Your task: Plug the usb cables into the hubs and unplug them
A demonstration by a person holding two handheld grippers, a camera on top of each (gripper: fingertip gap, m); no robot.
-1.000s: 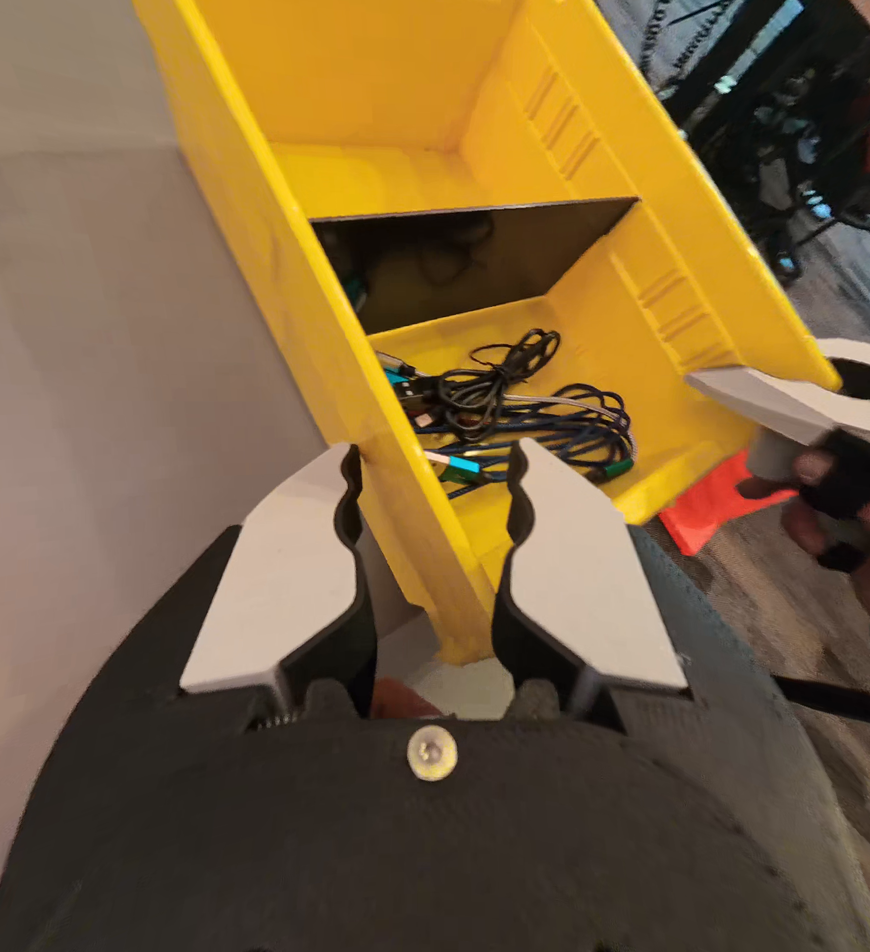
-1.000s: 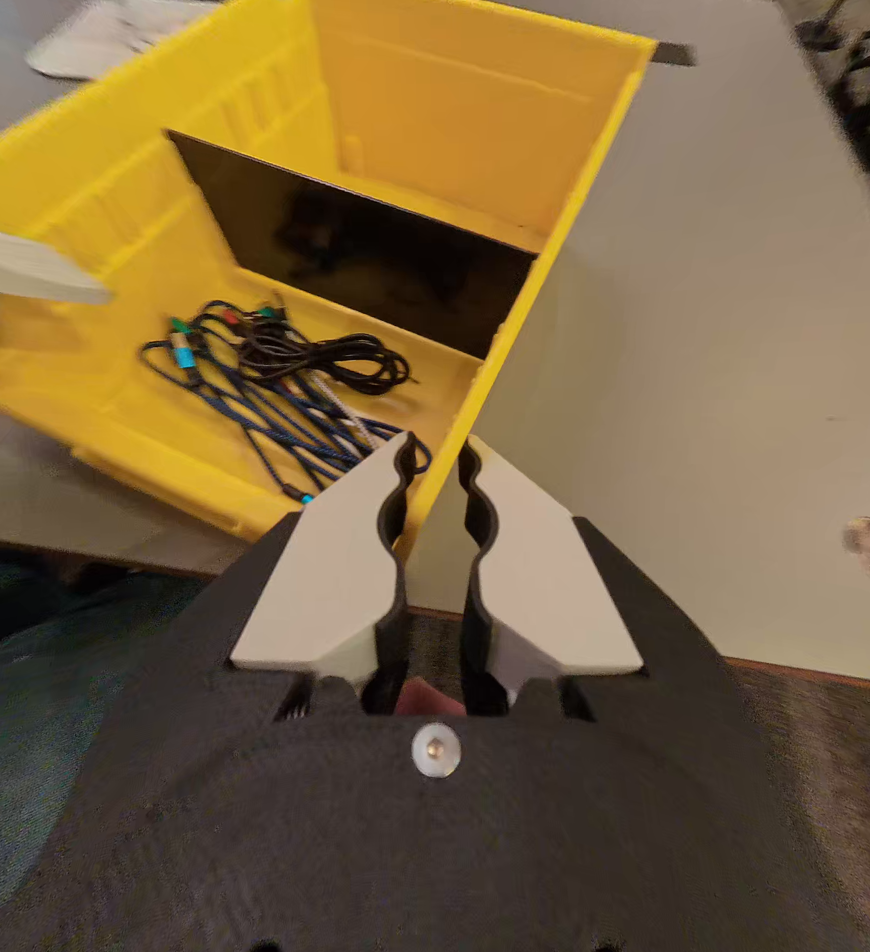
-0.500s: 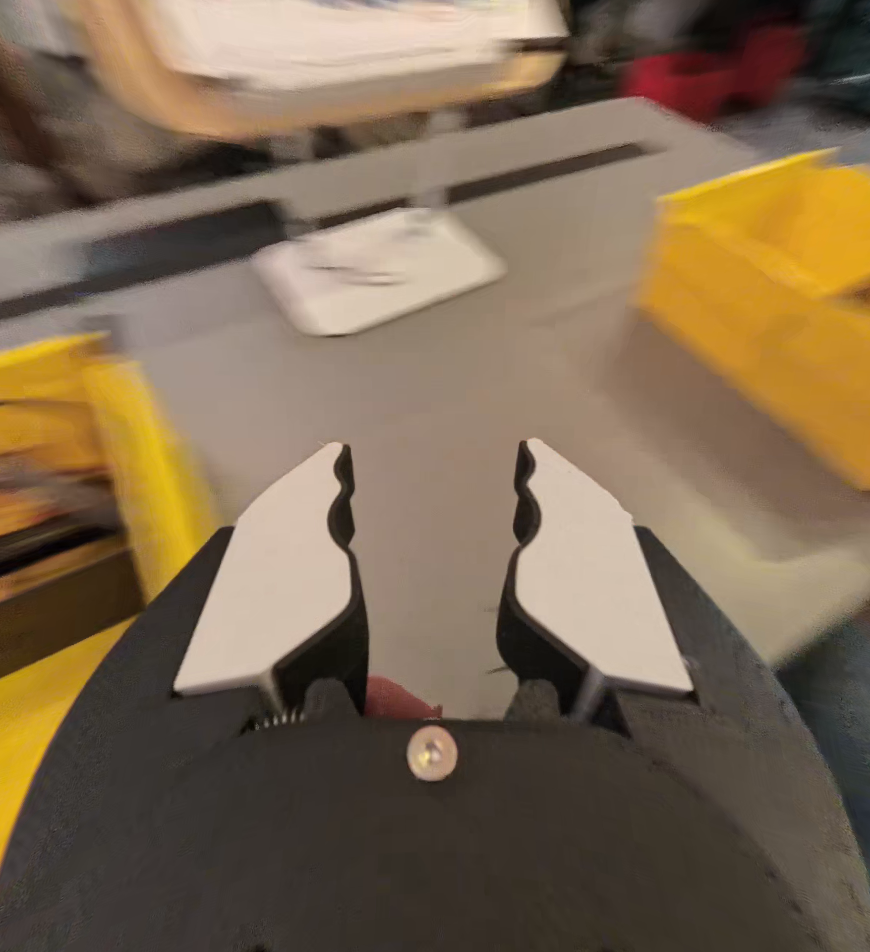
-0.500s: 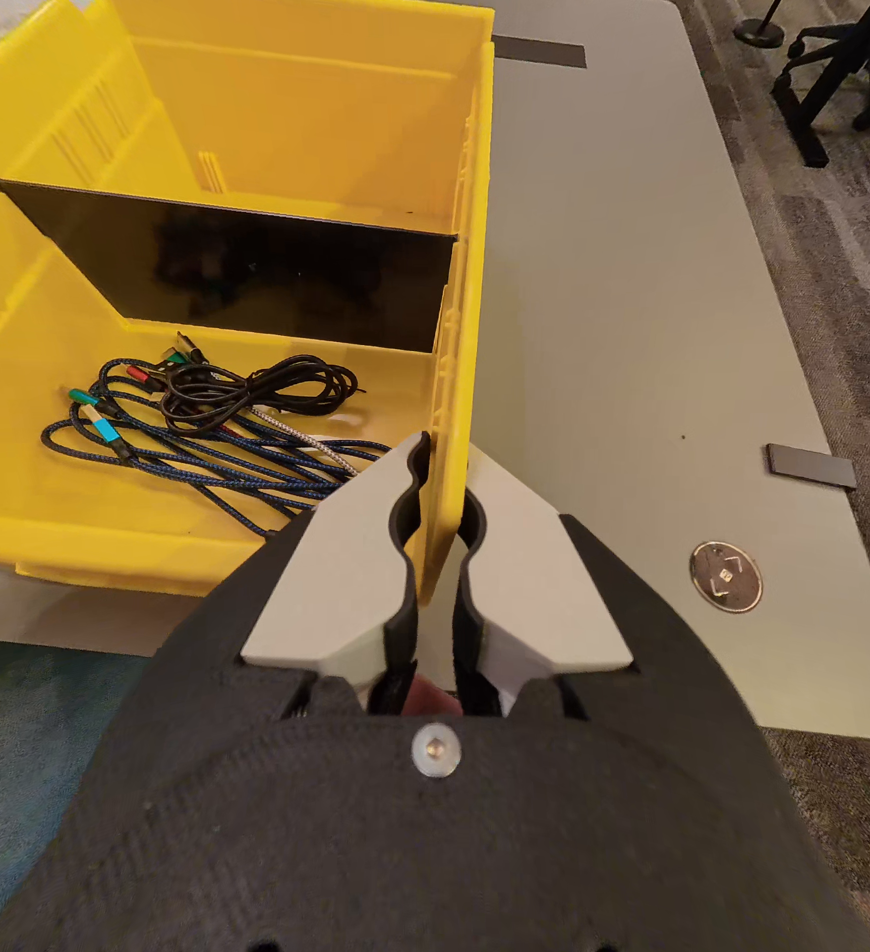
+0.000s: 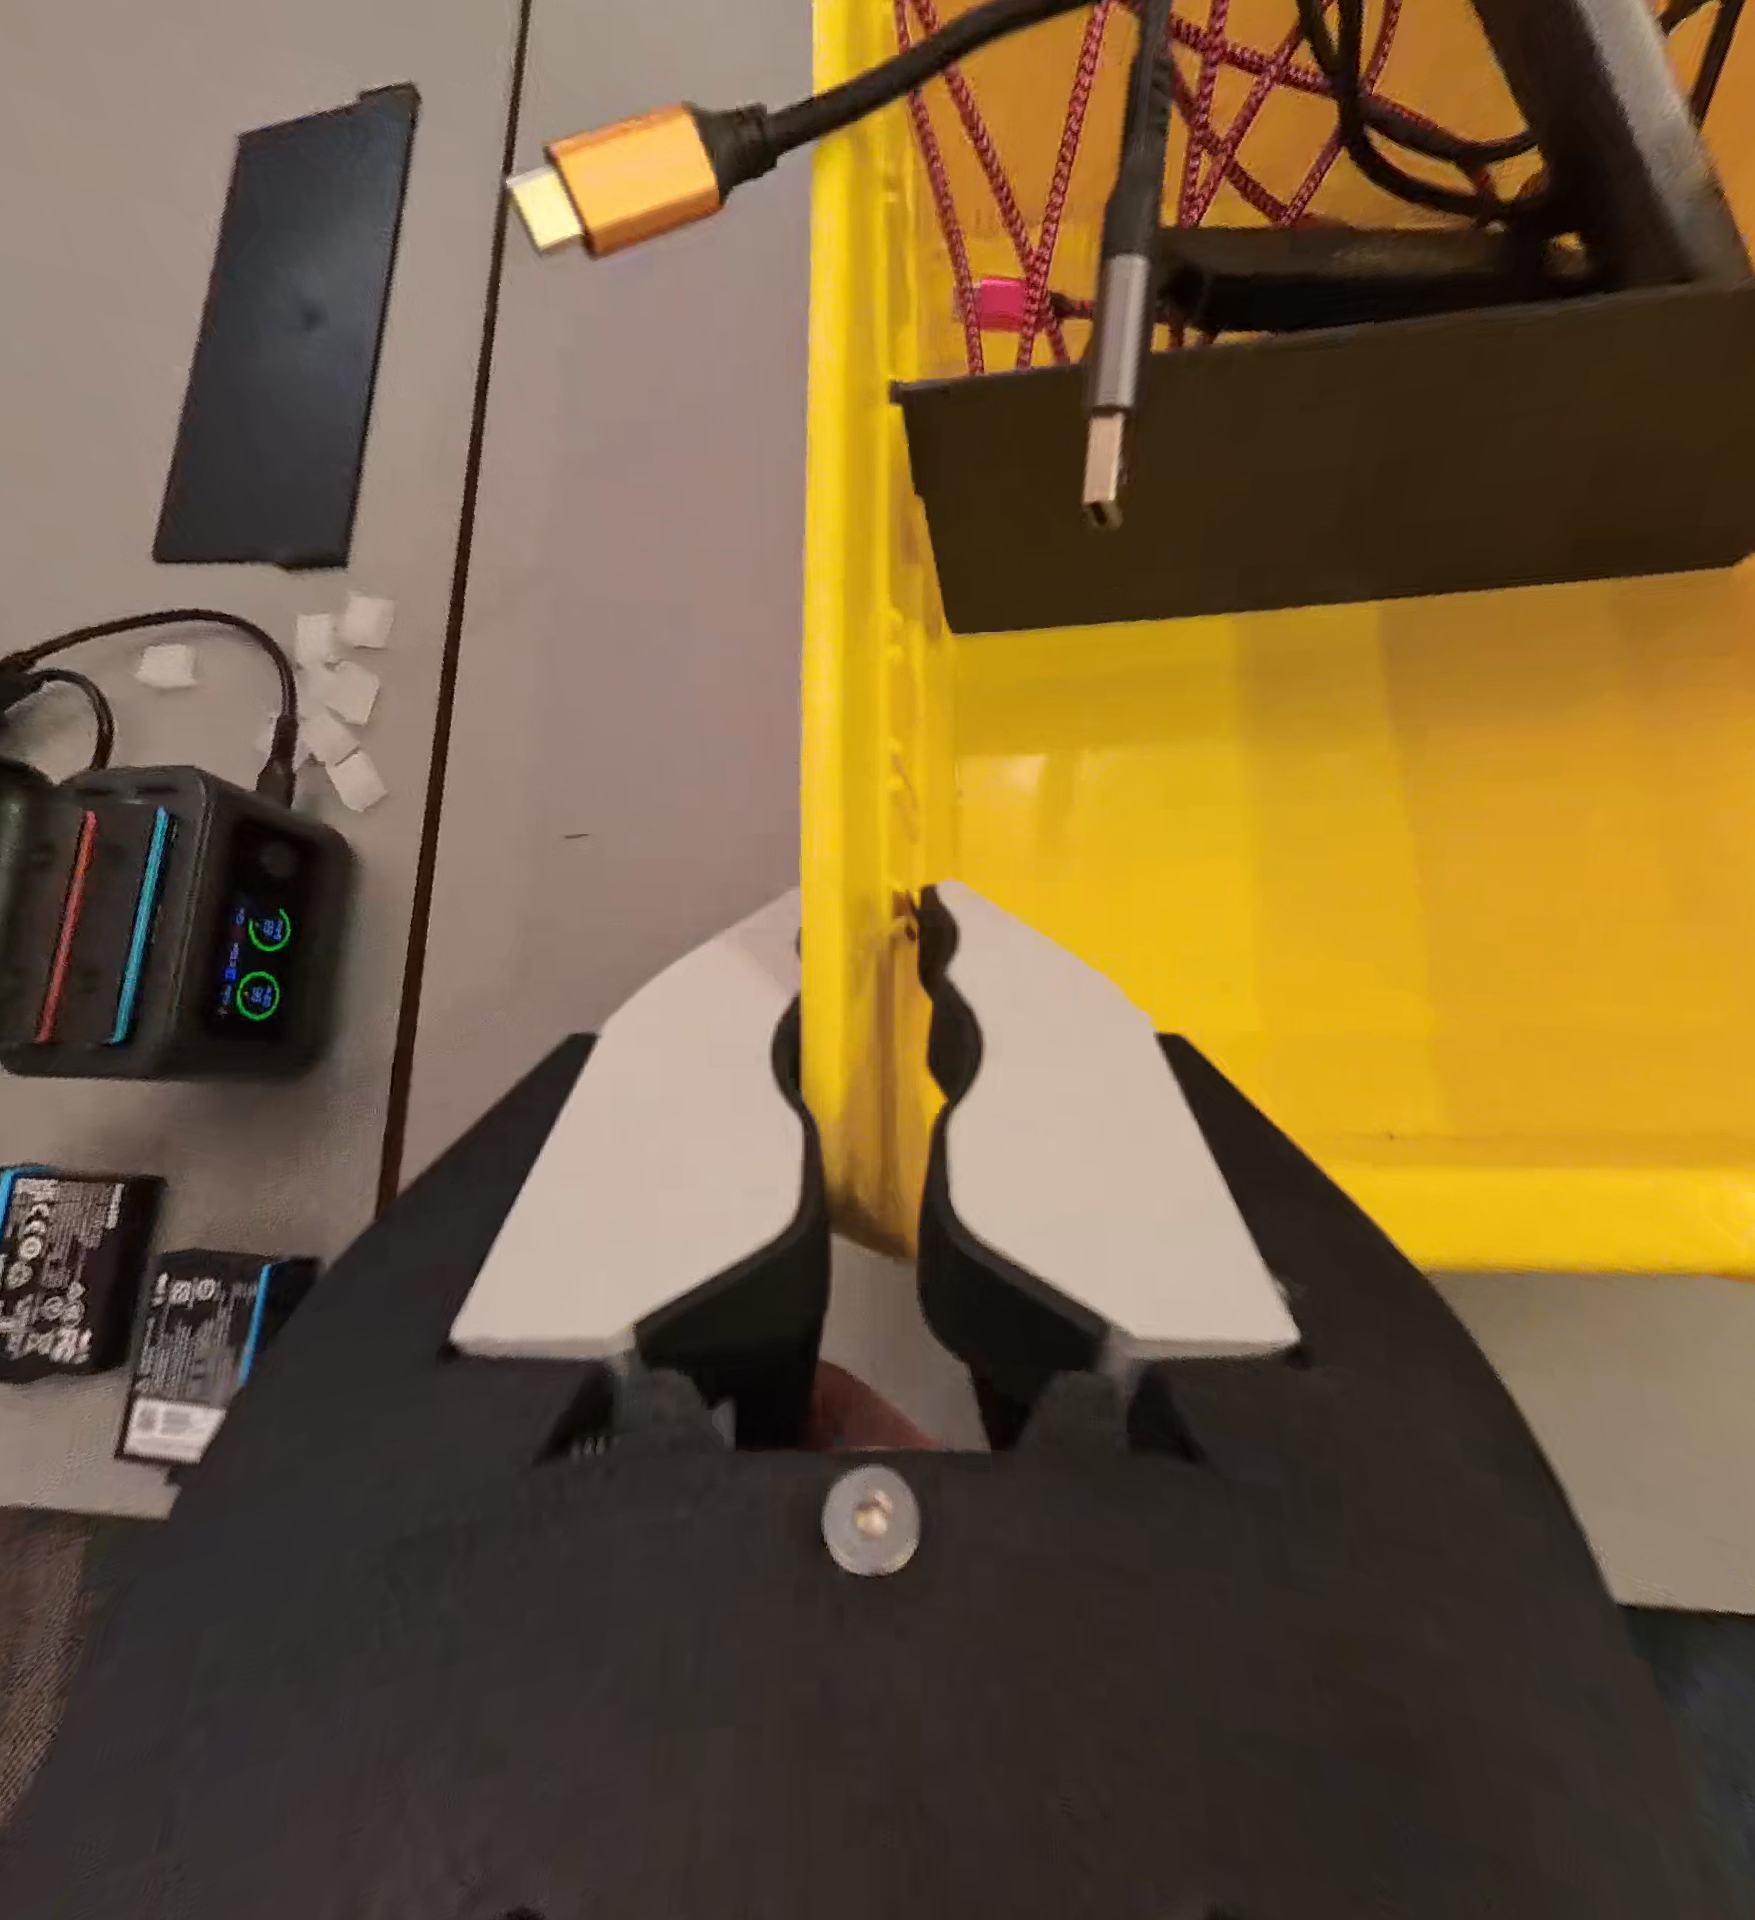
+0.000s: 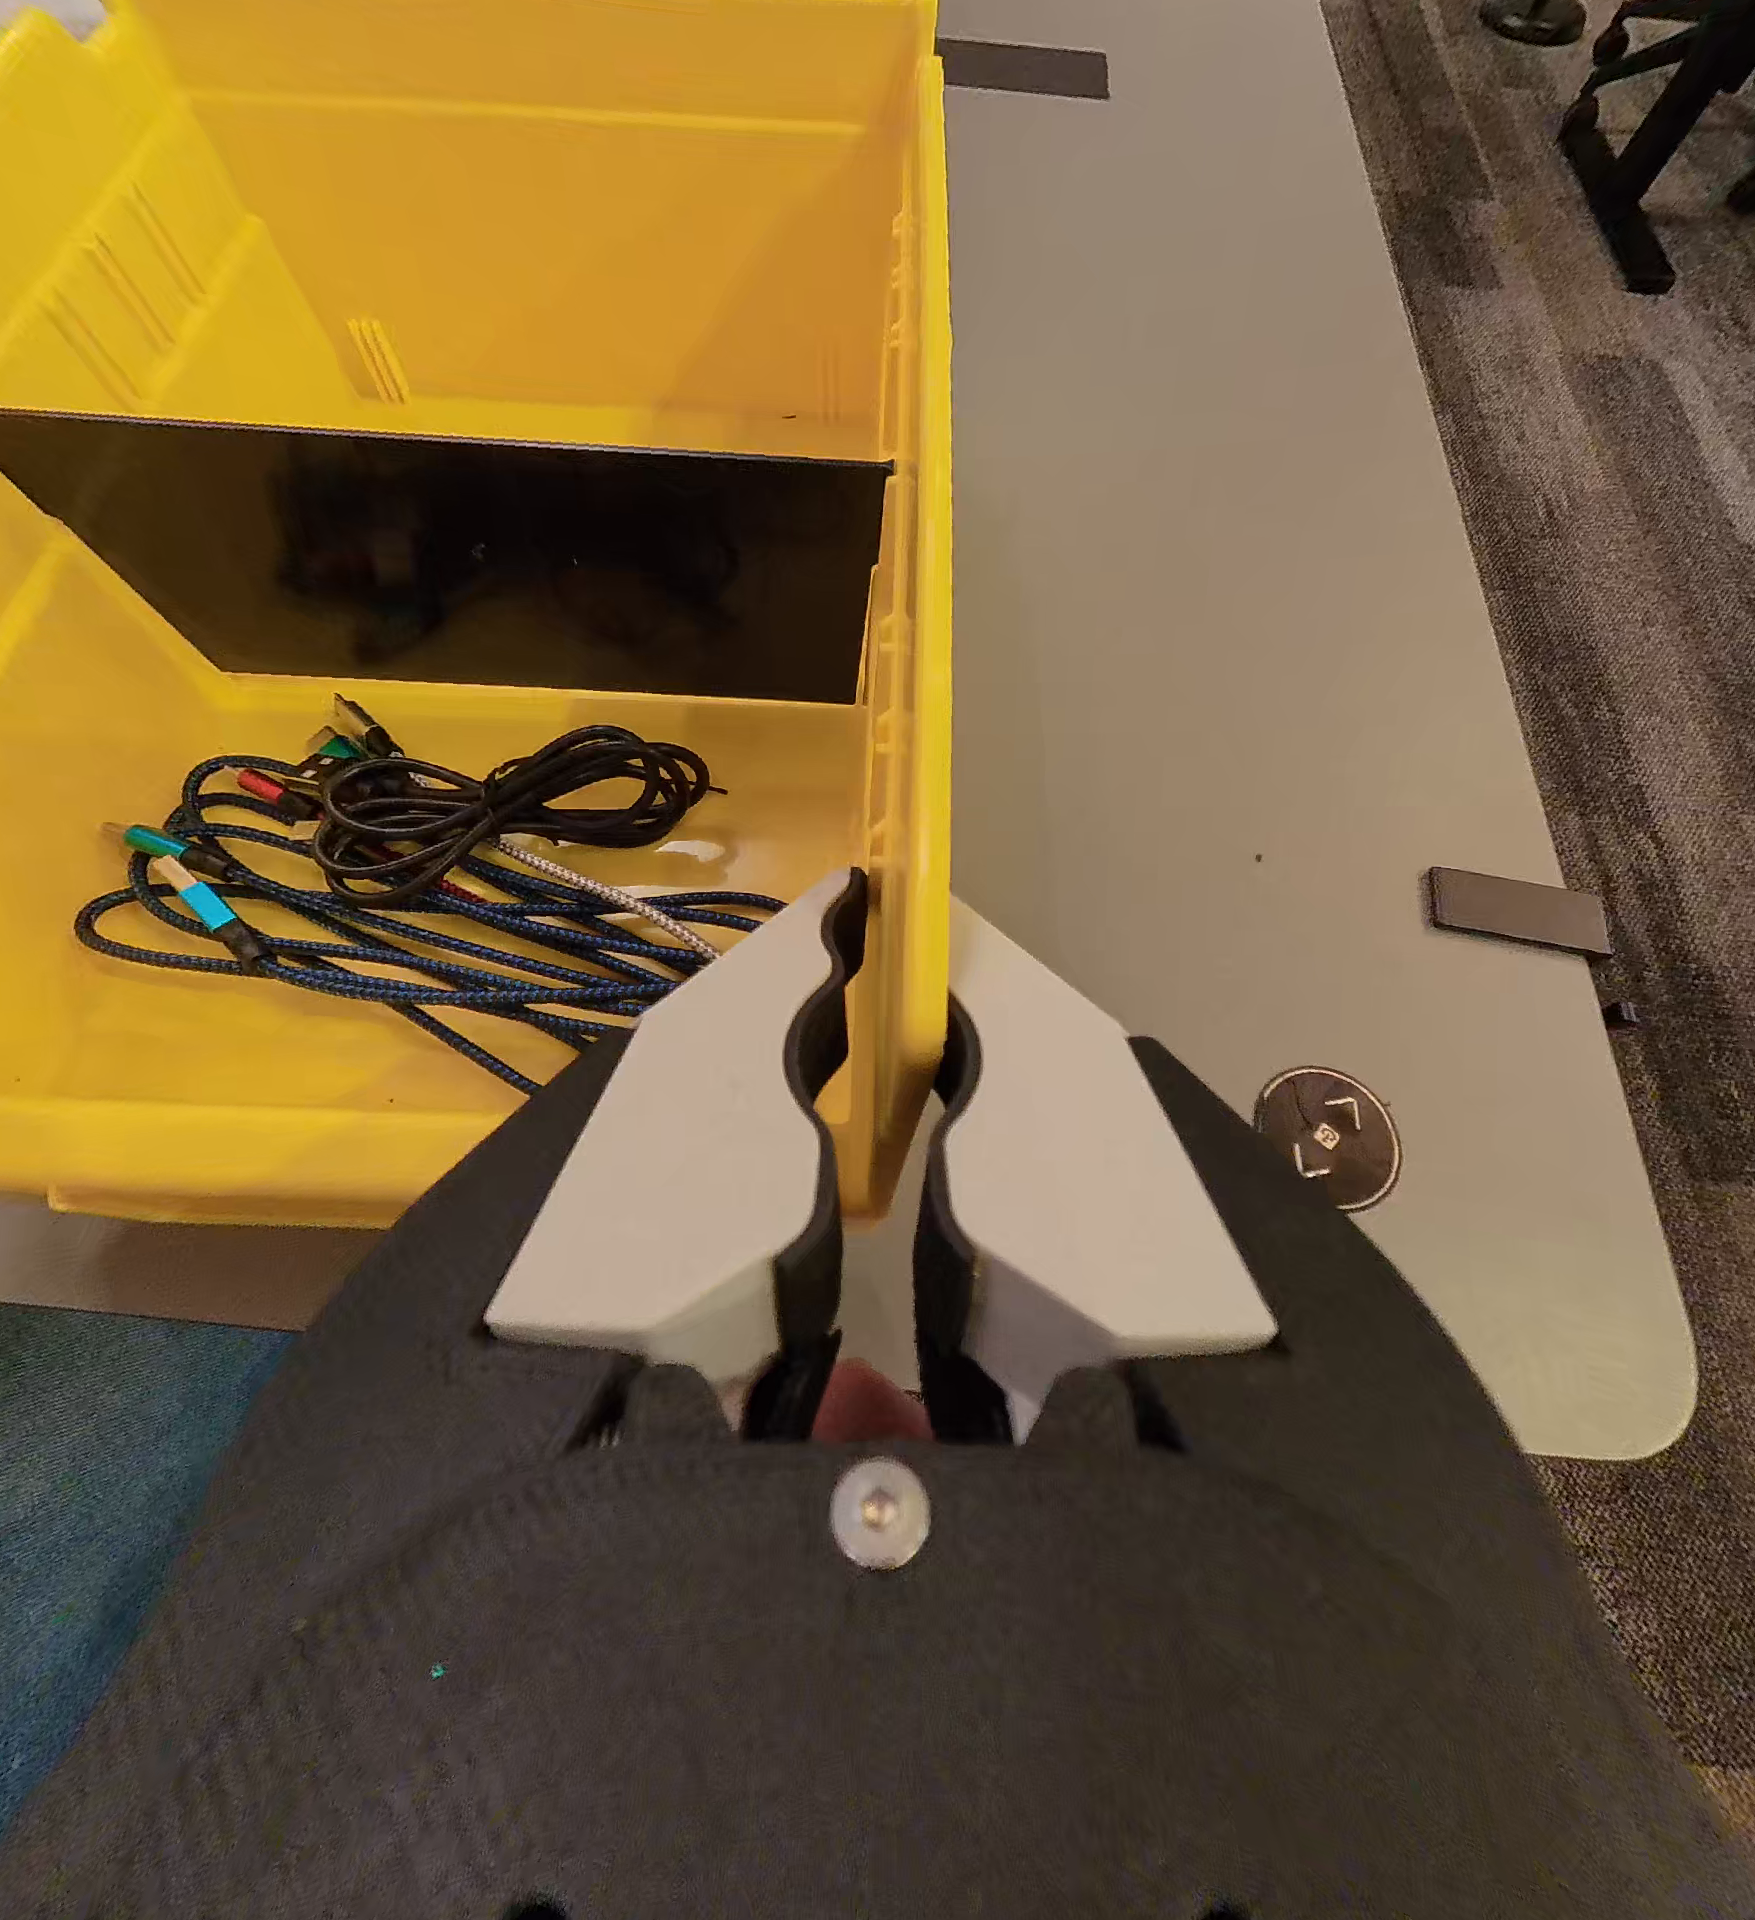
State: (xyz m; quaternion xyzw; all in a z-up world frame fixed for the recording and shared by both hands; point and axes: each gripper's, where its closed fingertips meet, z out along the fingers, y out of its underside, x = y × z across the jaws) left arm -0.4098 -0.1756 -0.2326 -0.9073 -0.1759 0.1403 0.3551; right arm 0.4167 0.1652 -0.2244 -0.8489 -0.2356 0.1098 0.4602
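1. Jaws of the left gripper (image 5: 860,920) straddle and pinch the side wall of a yellow plastic bin (image 5: 1372,935); the right gripper (image 6: 904,914) clamps the wall of a second yellow plastic bin (image 6: 540,208)
2. Only the left wrist view shows a gold-shelled plug (image 5: 624,182) overhanging the rim, a silver USB plug (image 5: 1112,416) and a black battery charger (image 5: 177,925)
3. Only the right wrist view shows coiled blue braided cables (image 6: 385,935) in the near compartment, before a black divider (image 6: 488,551)

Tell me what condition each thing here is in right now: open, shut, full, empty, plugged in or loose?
Left gripper: shut on a yellow bin's side wall.
Right gripper: shut on another yellow bin's side wall.
Left bin's near compartment: empty.
Orange-ended cable: unplugged, hanging over the rim.
Grey USB plug: unplugged, dangling.
Blue and black cables: loose, tangled in the near compartment.
Charger: screen lit.
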